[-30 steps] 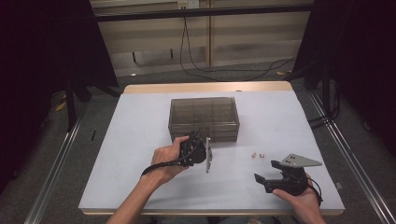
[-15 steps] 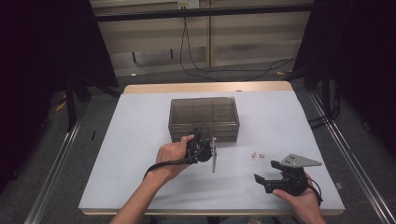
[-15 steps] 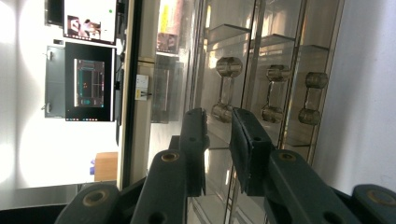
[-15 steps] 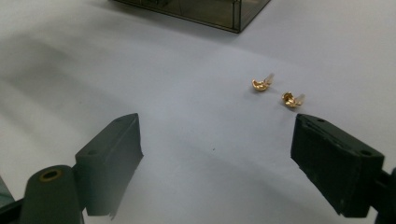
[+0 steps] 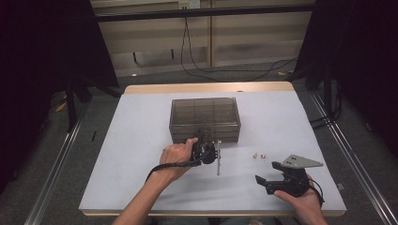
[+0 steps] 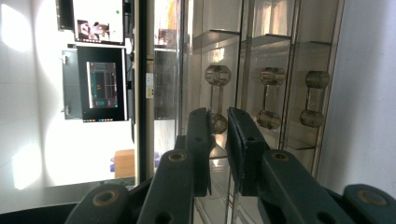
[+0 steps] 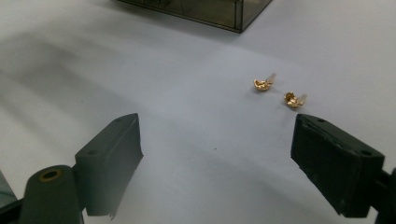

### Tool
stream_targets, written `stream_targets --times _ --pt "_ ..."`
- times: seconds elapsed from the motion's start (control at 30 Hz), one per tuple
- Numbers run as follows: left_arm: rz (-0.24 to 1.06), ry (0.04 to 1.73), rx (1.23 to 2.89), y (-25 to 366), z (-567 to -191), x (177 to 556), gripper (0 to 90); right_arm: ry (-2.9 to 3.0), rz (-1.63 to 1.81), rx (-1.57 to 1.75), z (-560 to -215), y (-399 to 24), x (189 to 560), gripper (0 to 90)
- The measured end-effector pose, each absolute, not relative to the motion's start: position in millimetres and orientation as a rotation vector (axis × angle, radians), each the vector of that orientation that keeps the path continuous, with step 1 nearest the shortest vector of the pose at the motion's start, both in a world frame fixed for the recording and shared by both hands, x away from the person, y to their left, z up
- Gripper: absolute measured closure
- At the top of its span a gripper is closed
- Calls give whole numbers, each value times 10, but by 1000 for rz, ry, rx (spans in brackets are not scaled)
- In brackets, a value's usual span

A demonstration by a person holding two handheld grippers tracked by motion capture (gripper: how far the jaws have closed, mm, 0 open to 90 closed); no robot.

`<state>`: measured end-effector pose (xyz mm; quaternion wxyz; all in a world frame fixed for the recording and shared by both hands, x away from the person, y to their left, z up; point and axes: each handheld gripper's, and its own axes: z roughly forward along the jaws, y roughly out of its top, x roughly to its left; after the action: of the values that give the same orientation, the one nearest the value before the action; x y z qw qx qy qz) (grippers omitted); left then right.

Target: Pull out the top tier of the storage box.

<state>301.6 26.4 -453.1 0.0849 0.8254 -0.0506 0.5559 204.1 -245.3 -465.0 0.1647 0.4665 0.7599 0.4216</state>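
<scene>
Nearby, right gripper (image 7: 217, 140) idle, jaws spread, gold ear studs (image 7: 263, 84) just ahead. Farther, left gripper (image 6: 218, 116) jaws just closing round clear drawer handle (image 6: 217, 74) of smoky organiser box (image 5: 205, 119); contact unclear. Risk: shallow tip-hold slipping off, or box sliding when pulled.

Smoky clear drawer box (image 5: 205, 118), upright, mid-table

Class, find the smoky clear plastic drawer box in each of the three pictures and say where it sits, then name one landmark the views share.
High view: the drawer box stands mid-table, just beyond the left gripper.
Left gripper view: its drawer fronts with knobs take up the centre and right, turned sideways.
Right gripper view: one corner sits at the top edge, centre-right.
Shared landmark: the white tabletop, on which the box stands.
</scene>
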Motion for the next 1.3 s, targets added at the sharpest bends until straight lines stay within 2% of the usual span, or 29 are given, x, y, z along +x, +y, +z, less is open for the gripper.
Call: stream_targets --times 1.3 --pt "1715 -111 2442 224 -4582 2960 803 2179 1202 1324 -4654 -2437 2053 155"
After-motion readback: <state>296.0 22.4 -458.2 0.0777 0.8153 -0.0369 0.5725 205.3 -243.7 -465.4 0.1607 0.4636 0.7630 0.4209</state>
